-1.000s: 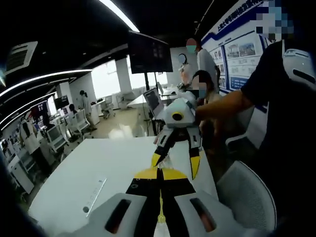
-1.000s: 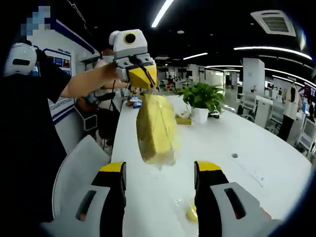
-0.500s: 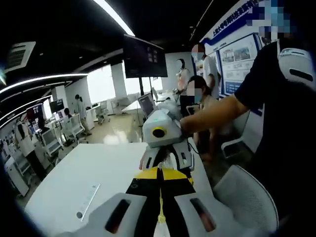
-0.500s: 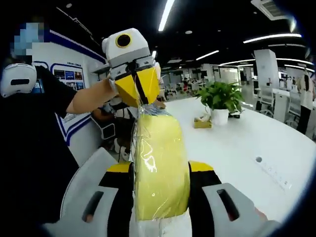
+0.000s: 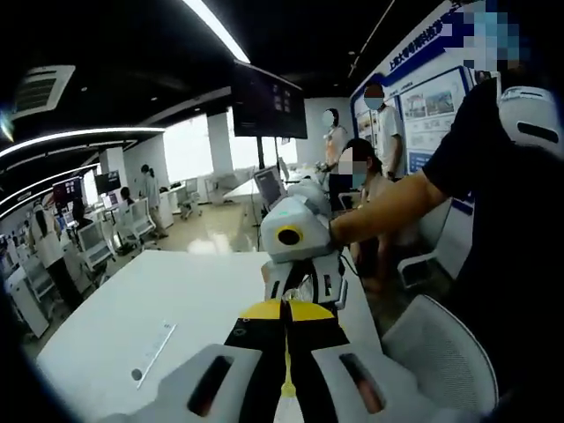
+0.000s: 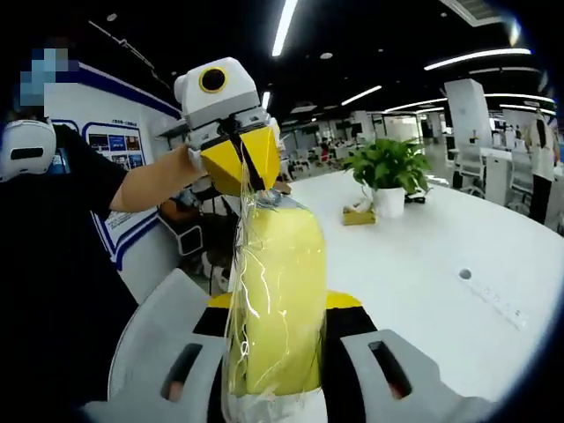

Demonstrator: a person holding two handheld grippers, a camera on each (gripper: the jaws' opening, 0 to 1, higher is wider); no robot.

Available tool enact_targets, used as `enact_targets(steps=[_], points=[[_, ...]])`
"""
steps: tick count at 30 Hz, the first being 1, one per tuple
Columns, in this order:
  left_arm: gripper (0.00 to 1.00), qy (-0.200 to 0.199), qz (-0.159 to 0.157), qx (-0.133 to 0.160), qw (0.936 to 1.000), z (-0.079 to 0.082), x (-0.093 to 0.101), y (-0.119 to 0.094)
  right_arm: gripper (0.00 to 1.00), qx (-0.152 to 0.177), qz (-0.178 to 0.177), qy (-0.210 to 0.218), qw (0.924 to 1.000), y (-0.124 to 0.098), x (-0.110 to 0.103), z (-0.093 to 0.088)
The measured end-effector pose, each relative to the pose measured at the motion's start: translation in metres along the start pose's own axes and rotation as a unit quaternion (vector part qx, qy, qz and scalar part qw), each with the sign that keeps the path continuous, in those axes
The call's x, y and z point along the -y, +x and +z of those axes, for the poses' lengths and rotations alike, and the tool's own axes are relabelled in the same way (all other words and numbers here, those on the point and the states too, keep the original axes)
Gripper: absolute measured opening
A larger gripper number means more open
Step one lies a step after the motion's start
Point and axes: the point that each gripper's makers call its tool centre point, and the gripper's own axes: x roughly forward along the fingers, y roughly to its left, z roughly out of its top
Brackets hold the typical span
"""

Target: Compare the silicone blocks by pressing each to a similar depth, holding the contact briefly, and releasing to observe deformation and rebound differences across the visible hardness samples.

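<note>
- Left gripper (image 6: 240, 159): jaws pinched on the clear wrap above the yellow silicone block (image 6: 278, 300).
- Right gripper (image 6: 275, 352): jaws clamped on the block's sides; squeeze evenly, hold, release straight.

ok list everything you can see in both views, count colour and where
block: one, yellow, in clear wrap, held up between the right gripper's jaws, its top pinched by the left gripper
table: one, white, long, under and beyond the block
potted plant: one, green in a white pot, far along the table
small box: one, yellowish, beside the pot
power strip: one, white, flat on the table
chair: one, pale mesh, at the table edge
screen: one, dark, on a stand in the background
wall posters: several, blue and white, on the wall
people: several, standing or seated behind
left gripper: yellow and black jaws, shut on the wrap
right gripper: closed on the block
arm: the person's, dark sleeve
</note>
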Motion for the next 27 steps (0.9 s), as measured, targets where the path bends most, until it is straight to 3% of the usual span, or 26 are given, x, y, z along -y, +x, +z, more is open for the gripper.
enact_targets(steps=[7, 27], points=[[0.00, 0.005, 0.007, 0.011, 0.9999, 0.0076, -0.0055, -0.0033, 0.15, -0.012, -0.022, -0.019, 0.9995, -0.0031, 0.0014, 0.0095], [0.00, 0.012, 0.010, -0.003, 0.9999, 0.0027, -0.0018, 0.0021, 0.03, -0.050, -0.042, -0.018, 0.9977, -0.0057, 0.0075, 0.0028]])
